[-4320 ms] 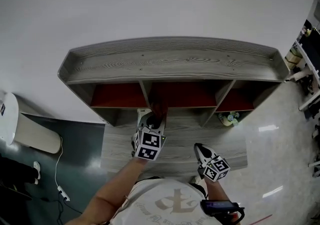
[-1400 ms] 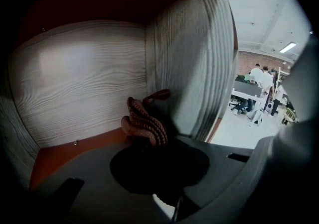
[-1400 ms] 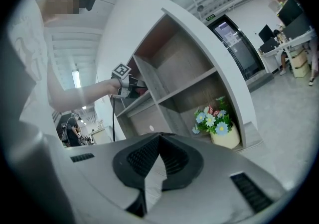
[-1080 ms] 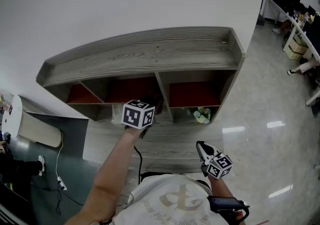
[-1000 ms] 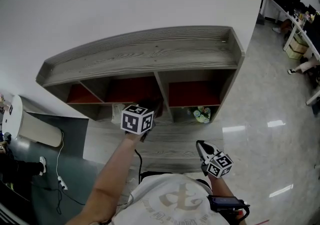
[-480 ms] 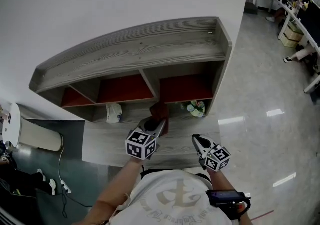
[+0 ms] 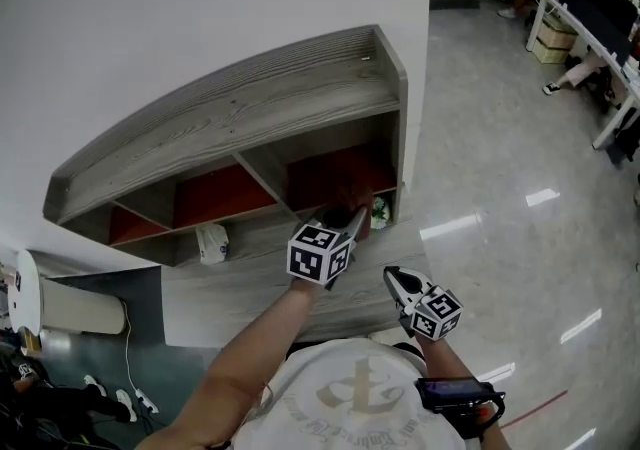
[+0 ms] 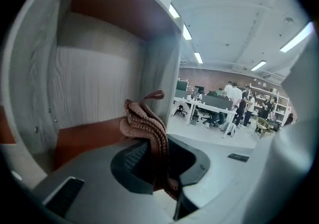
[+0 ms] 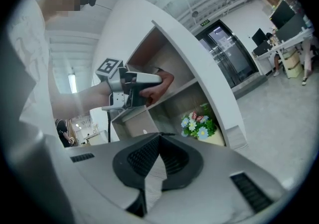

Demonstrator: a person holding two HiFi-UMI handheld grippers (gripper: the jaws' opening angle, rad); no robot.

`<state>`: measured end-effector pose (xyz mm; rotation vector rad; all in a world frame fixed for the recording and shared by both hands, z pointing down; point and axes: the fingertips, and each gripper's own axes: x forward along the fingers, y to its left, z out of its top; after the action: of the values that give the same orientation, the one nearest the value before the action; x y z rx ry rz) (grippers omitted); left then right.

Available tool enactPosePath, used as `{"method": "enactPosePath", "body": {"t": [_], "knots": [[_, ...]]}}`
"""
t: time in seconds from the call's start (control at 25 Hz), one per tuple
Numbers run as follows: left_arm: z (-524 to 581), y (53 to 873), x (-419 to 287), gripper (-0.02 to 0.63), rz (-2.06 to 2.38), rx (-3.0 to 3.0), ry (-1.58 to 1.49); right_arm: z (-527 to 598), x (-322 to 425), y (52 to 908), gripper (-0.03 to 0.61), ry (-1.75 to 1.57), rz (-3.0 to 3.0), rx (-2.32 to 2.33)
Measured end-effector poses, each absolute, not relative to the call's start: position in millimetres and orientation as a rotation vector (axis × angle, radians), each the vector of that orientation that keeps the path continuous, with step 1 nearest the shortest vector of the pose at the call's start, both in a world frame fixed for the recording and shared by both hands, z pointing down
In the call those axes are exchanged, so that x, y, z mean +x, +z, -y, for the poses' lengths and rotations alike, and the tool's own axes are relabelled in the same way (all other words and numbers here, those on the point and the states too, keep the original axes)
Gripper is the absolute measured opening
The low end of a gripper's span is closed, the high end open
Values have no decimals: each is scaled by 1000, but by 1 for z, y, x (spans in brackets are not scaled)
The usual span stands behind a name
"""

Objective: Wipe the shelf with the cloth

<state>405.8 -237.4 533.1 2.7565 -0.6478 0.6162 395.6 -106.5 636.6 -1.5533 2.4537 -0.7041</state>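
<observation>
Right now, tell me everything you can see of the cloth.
The cloth is reddish-brown, ribbed knit by its look, bunched into folds. The left tongs are shut on its lower part; the rest sticks up, one corner curling over. It is held at the mouth of the shelf's rightmost upper compartment.

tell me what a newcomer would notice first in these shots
The eye goes first to the pinkish-brown cloth pinched in the left claw, which reaches into the rightmost red-backed cubby of the grey wood shelf. Next come the small pot of flowers in the cubby below it, and the right claw, shut and empty in front of the shelf.
</observation>
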Motion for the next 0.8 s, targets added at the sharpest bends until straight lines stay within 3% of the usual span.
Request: {"method": "enactPosePath", "body": {"t": [0.8], "knots": [[301, 547, 496, 67, 716, 2661, 791, 80, 433, 642, 5, -727, -2326, -1668]]}}
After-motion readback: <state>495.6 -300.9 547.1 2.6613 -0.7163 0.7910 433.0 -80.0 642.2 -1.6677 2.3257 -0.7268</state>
